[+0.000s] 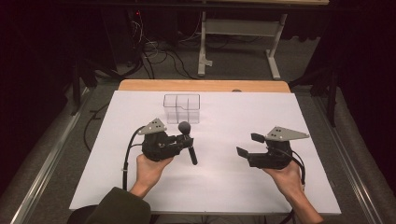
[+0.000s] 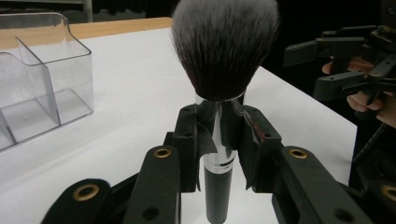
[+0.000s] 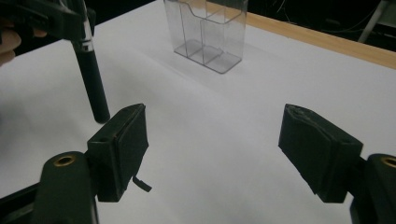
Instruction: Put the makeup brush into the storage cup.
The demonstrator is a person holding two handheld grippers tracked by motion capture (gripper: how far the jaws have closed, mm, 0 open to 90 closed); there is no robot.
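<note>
Judging by the layout, the clear organiser (image 1: 181, 108) on the white table (image 1: 93, 177) is seemingly empty, so stowing remains. Just nearside of it, the left gripper (image 2: 217, 135) is clamped on the makeup brush (image 2: 223, 56), bristles up. Well right of the organiser, the right gripper (image 3: 212, 151) waits, jaws apart.

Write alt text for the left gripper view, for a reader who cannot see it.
The left hand-held gripper is shut on the silver neck of a black-handled makeup brush with dark, white-tipped bristles, held upright above a white table. A clear plastic divided organizer stands at left; the other hand-held gripper shows at right.
</note>
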